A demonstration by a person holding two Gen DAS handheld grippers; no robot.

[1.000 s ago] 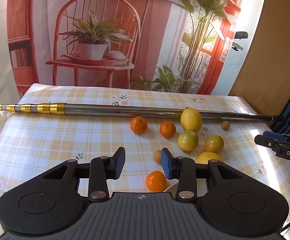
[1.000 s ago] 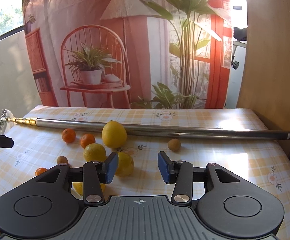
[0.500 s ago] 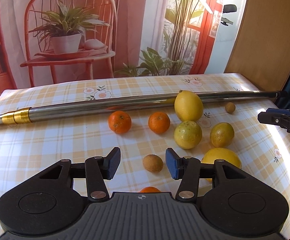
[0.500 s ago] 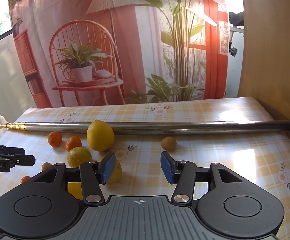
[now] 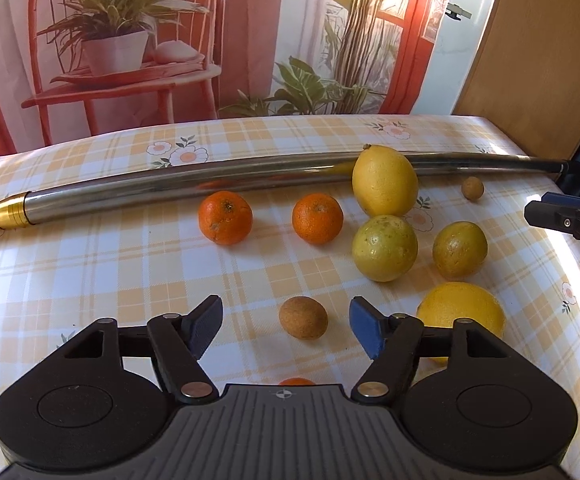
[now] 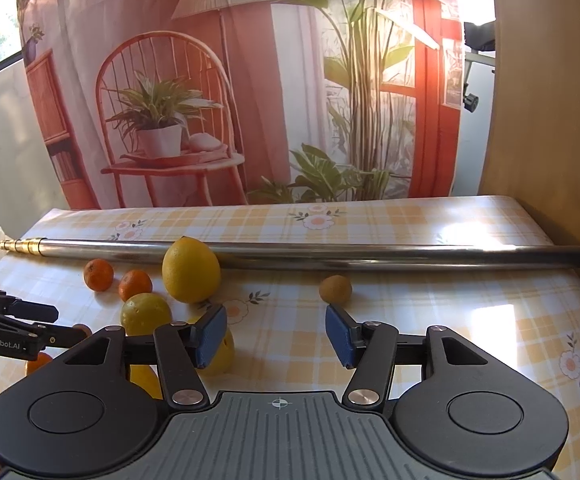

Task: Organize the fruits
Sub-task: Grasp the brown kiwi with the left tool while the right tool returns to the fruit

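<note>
Left wrist view: small round brown fruit with a rough matte skin (image 5: 303, 317) lies on the yellow-and-white checked tablecloth (image 5: 90, 280), directly ahead of the left gripper (image 5: 286, 326) and centred in the gap between its fingertips. Jaws stand wide apart, holding nothing; gap clearly exceeds the fruit. Fruit is near-spherical, slightly wider than tall, long axis roughly across the gap. Judgement: left gripper is the nearer tool for this piece; a short advance forward and down would bracket it.

Landmark for all places: this brown fruit.
- Beyond it, to the left: two orange mandarins, (image 5: 225, 217) and (image 5: 317, 218), side by side, apart from each other.
- Beyond it, to the right: greenish-yellow round citrus (image 5: 384, 248); behind that, large yellow lemon (image 5: 384, 182) resting against the long steel telescopic pole with brass end (image 5: 130, 192).
- Further right: darker yellow-green citrus (image 5: 459, 249); bright yellow citrus (image 5: 461, 309) just beside the right fingertip, partly hidden.
- Far right, near the pole: second small brown fruit (image 5: 472, 188).
- Nearer than the landmark: sliver of orange fruit (image 5: 296, 381) under the gripper body.

Count, left view: brown 2, orange 3 (one partial), yellow or green citrus 4.

Right wrist view: right gripper (image 6: 276, 336) also wide open and empty; the second brown fruit (image 6: 335, 289) sits just beyond it, slightly right of centre.
</note>
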